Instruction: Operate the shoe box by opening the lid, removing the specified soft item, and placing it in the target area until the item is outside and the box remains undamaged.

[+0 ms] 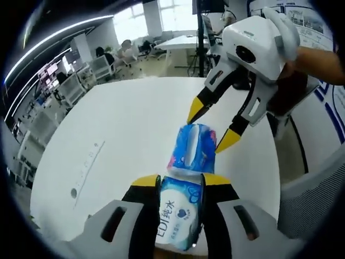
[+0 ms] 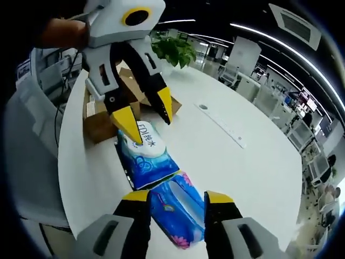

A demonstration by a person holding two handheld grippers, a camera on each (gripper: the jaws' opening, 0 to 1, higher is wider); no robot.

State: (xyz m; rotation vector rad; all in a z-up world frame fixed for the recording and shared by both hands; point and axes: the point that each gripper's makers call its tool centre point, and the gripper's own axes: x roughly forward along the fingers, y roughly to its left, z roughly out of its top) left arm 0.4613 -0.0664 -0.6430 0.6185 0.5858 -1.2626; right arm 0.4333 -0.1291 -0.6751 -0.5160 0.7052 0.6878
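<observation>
white table (image 1: 118, 140): bears two soft packs lying end to end, touching.
wipes pack (image 1: 180, 213): in the left gripper view, lies between the jaws of the left gripper (image 1: 182, 181), nearest that camera.
tissue pack (image 1: 193, 147): just beyond the wipes pack; the right gripper (image 1: 210, 129) hangs over its far end, one jaw tip to each side.
right gripper view, same row from the other end: tissue pack (image 2: 175, 208) between the right gripper (image 2: 178, 198) jaws, wipes pack (image 2: 144, 154) behind it, left gripper (image 2: 145, 116) over the wipes pack's far end.
cardboard box (image 2: 108, 110): on the table behind the wipes pack, near the table's edge.
potted plant (image 2: 173, 49): behind the box.
office chairs and desks (image 1: 94, 67): well beyond the table.
</observation>
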